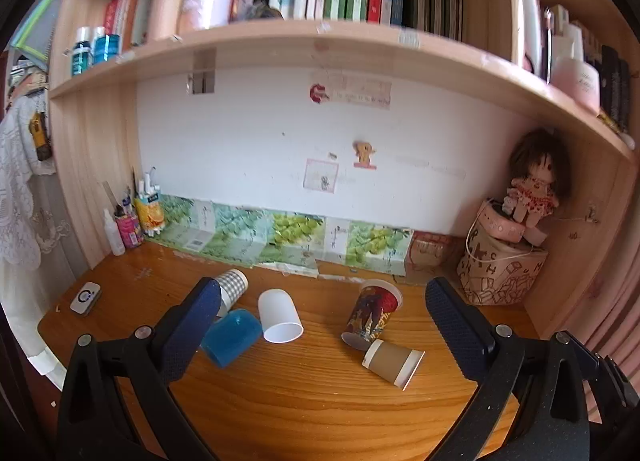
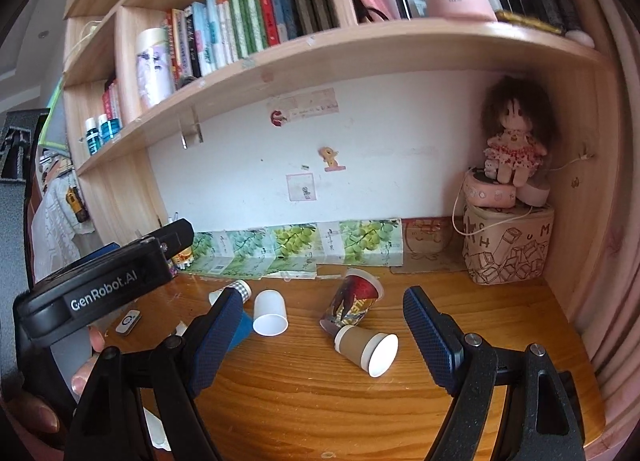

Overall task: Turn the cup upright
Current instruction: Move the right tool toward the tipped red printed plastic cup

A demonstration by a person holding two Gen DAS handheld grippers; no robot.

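Five cups lie tipped over on your wooden desk [image 1: 304, 401]. The brown paper cup [image 1: 393, 361] with white bands at both ends lies on its side toward 5 o'clock of the group, its mouth facing 4 o'clock in the left wrist view. Touching its base end is the printed cup [image 1: 372, 311] with red and dark artwork, leaning with its rim toward 1 o'clock. The white cup [image 1: 279, 315] lies near the middle, mouth toward 6 o'clock. Just beside it at 8 o'clock sits the blue cup [image 1: 232, 335], and behind that, at 11 o'clock, the gingham-checked cup [image 1: 232, 285].

Your left gripper [image 1: 320, 325] hangs above the desk with its fingers spread wide, nothing between them; the white cup and printed cup show in the gap. Your right gripper [image 2: 322, 325] is likewise spread and empty, framing the brown cup.

The left view shows the blue cup nearly whole; in the right view a finger hides most of it. Only the right view shows the left gripper's body at 9 o'clock and your hand [image 2: 86, 377] beneath it. A doll [image 1: 534, 185] sits on boxes at 2 o'clock in both.
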